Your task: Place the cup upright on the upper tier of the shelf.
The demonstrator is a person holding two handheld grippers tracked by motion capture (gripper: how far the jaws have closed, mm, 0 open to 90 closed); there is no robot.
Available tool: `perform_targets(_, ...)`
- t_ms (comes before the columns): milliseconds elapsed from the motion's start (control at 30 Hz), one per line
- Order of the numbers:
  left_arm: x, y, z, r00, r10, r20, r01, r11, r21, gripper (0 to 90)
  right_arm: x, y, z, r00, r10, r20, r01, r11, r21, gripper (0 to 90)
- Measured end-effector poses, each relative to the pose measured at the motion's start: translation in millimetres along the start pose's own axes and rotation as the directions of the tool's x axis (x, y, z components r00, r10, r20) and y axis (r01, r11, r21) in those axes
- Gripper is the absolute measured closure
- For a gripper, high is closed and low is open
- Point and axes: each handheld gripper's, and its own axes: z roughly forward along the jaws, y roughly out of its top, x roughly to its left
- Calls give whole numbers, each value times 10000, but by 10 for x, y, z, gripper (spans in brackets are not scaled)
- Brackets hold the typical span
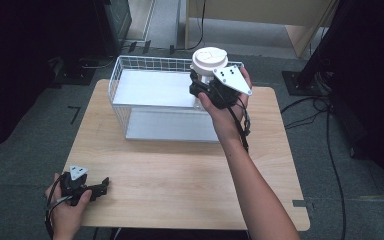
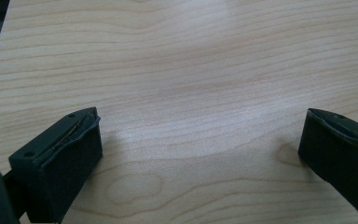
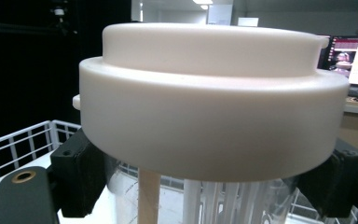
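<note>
**Jar with white lid held over wire basket, left gripper idle**

We start with the table [image 1: 180,170]: light wood, bare across the front half. At its back sits a white wire basket [image 1: 130,75] with a flat shelf inside and an open top, so things can be set down into it from above.

Next the jar [image 1: 209,62], a clear container with a thick white lid [image 3: 209,116]. We see it in the air over the right end of the basket, around rim height, touching nothing but the gripper. It stands upright, long axis vertical, lid facing up. Through the clear wall below the lid we make out pale sticks, one wooden, standing on end; we cannot tell what they are. We judge it is kept upright so they stay put.

The right gripper [image 1: 200,89] pinches the jar just under the lid, one jaw on each side of the clear body. We judge the overhanging lid helps stop the jar sliding down through the jaws.

The left gripper [image 1: 97,187] rests low at the front left corner of the table, well apart from the basket. Its jaws stand spread wide with only bare wood between them. We judge it is parked out of the way.
</note>
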Motion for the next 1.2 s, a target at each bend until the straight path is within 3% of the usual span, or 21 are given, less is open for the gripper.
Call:
perform_targets(167,0,0,0,10000,-1,-2,1,10000,-2,0,1,26,202,9995,-110,282,111,9999,-21,151)
perform_targets(733,0,-1,1,10000,-3,-5,3,10000,-19,0,79,118,758,9989,0,468,-19,9992,410,150)
perform_targets(867,0,-1,1,10000,-2,-3,2,10000,-15,0,69,87,831,9985,322,453,-345,9981,503,149)
perform_targets(1100,0,-1,1,10000,3,-2,-3,10000,-11,0,42,56,828,9987,351,372,-371,9978,545,143)
perform_targets(1200,-1,-1,1,10000,0,-6,0,10000,-18,0,13,70,800,9986,527,87,-531,9966,625,35)
